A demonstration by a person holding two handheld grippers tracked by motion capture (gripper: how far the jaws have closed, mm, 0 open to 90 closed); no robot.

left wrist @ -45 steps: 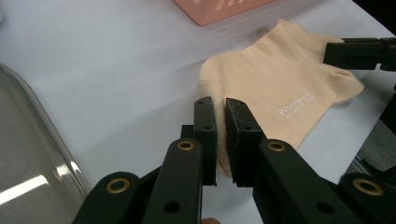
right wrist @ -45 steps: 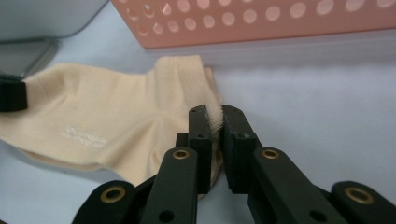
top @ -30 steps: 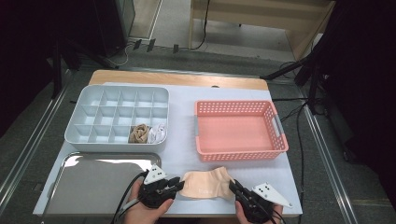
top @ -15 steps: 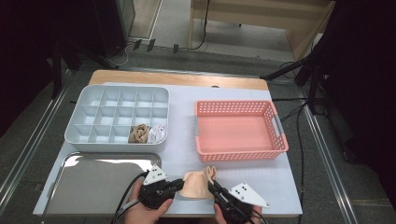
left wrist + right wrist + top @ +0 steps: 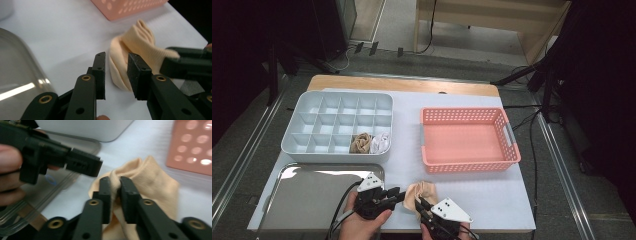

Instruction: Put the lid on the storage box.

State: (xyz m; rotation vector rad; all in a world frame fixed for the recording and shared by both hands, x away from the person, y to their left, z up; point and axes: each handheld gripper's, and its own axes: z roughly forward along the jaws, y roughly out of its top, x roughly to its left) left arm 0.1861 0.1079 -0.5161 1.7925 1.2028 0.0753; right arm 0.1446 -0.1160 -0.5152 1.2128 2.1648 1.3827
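Observation:
A beige sock (image 5: 423, 190) lies bunched on the white table near its front edge, just below the pink basket (image 5: 467, 142). My right gripper (image 5: 421, 204) is shut on a fold of the sock (image 5: 150, 177), and the cloth is pinched between its jaws (image 5: 115, 186). My left gripper (image 5: 399, 195) sits just left of the sock, jaws open. In the left gripper view the sock's (image 5: 140, 40) near edge lies in the gap between the open jaws (image 5: 116, 72), not squeezed. The two grippers almost meet over the sock.
A grey compartment organiser (image 5: 337, 102) stands at the back left, with a rolled beige sock (image 5: 360, 143) and a rolled white sock (image 5: 380, 143) in its front row. A metal tray (image 5: 312, 195) lies at the front left, close to my left hand.
My right gripper has moved left with the sock's right end, folding the sock from a flat strip into a bunch by the left gripper. The left gripper has hardly moved.

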